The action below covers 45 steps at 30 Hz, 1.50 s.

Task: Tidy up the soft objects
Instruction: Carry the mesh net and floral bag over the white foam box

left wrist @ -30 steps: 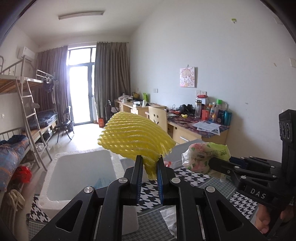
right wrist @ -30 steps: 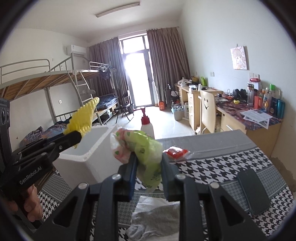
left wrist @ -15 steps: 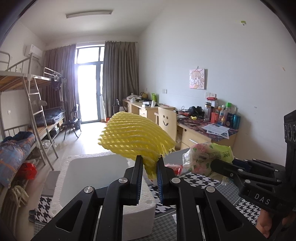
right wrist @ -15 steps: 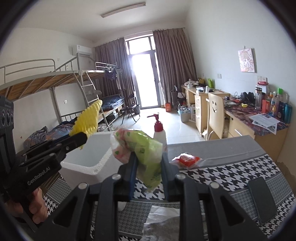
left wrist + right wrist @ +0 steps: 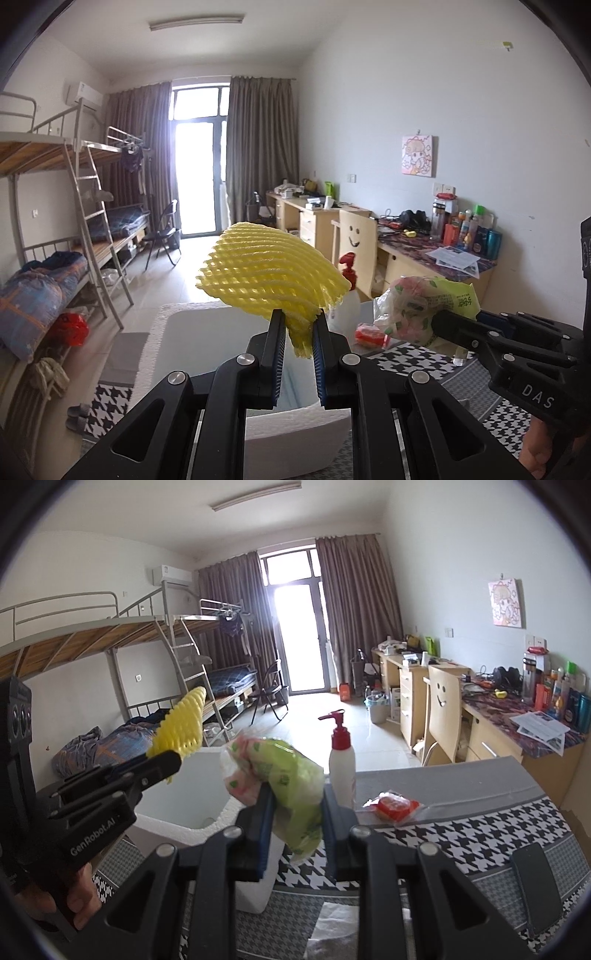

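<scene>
My left gripper (image 5: 298,338) is shut on a yellow foam net sleeve (image 5: 269,277), held in the air above a white foam box (image 5: 207,332). The same yellow net (image 5: 184,723) shows at the left of the right wrist view, pinched in the left gripper (image 5: 166,766). My right gripper (image 5: 297,812) is shut on a crumpled green and pink plastic packet (image 5: 280,771), beside the foam box (image 5: 192,794). In the left wrist view that packet (image 5: 417,306) sits in the right gripper (image 5: 437,323), right of the net.
A houndstooth cloth (image 5: 461,834) covers the table. On it stand a white pump bottle (image 5: 341,764), a red wrapped item (image 5: 393,806), a dark phone (image 5: 535,882) and a grey cloth (image 5: 340,934). Beyond are a chair, desks and bunk beds.
Both grippers have moved forward over the table with their loads. The foam box now sits lower and closer in both views, and the pump bottle has come into sight behind the net.
</scene>
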Each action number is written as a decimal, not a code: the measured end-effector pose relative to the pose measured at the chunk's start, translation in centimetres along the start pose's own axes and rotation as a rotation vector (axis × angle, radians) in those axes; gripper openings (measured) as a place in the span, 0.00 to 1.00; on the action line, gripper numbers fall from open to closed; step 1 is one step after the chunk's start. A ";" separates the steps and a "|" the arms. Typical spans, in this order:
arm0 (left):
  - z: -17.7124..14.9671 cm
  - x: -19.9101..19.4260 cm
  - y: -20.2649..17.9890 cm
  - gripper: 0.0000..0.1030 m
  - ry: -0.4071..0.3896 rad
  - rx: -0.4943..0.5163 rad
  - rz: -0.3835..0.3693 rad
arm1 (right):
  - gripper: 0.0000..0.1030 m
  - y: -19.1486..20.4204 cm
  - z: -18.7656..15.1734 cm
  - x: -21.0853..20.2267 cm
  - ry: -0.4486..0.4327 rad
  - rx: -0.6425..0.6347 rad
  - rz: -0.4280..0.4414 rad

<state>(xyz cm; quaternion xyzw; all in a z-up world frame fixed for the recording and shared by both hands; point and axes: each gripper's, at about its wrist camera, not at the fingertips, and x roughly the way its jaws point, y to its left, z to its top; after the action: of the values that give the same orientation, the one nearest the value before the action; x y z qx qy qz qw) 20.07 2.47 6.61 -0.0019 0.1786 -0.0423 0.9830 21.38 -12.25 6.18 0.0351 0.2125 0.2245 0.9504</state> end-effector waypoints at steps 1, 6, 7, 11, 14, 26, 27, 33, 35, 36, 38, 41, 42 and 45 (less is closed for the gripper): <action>0.0 0.0 0.3 0.15 0.002 -0.004 0.003 | 0.27 0.2 0.0 0.1 0.002 -0.003 0.003; 0.0 0.2 1.0 0.15 0.014 -0.013 0.036 | 0.27 0.8 0.1 0.8 0.015 -0.014 0.023; -0.1 0.2 1.2 0.15 0.018 -0.018 0.041 | 0.27 0.9 0.2 0.9 0.016 -0.016 0.028; -0.3 0.5 1.7 0.15 0.032 -0.028 0.062 | 0.27 1.2 0.3 1.4 0.025 -0.016 0.041; -0.6 0.7 2.2 0.15 0.049 -0.032 0.076 | 0.27 1.8 0.4 1.9 0.032 -0.021 0.049; -1.5 2.3 3.9 0.15 0.126 -0.057 0.060 | 0.27 3.0 0.4 3.2 0.062 -0.029 0.060; -1.5 2.5 4.0 0.15 0.131 -0.060 0.060 | 0.27 3.1 0.4 3.2 0.062 -0.030 0.059; -1.6 3.4 4.5 0.16 0.162 -0.074 0.049 | 0.27 3.7 0.5 3.6 0.068 -0.029 0.052; -1.7 3.8 4.8 0.17 0.176 -0.079 0.048 | 0.27 3.7 0.6 3.6 0.069 -0.027 0.053; -1.8 4.0 4.9 0.17 0.185 -0.084 0.042 | 0.27 3.7 0.6 3.5 0.067 -0.025 0.053; -2.0 4.4 4.9 0.24 0.207 -0.081 0.031 | 0.27 3.7 0.5 3.6 0.065 -0.025 0.047; -2.2 4.2 4.9 0.48 0.200 -0.068 0.029 | 0.27 3.7 0.4 3.6 0.066 -0.023 0.045; -2.2 4.0 4.9 0.57 0.190 -0.067 0.044 | 0.27 3.8 0.4 3.6 0.066 -0.024 0.045; -2.1 3.3 5.1 0.73 0.165 -0.071 0.059 | 0.27 3.8 0.4 3.4 0.061 -0.027 0.043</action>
<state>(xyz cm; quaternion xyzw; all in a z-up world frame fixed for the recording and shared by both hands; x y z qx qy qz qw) 22.80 7.31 3.42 -0.0283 0.2604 -0.0071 0.9651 22.72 -7.33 5.81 0.0199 0.2376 0.2486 0.9388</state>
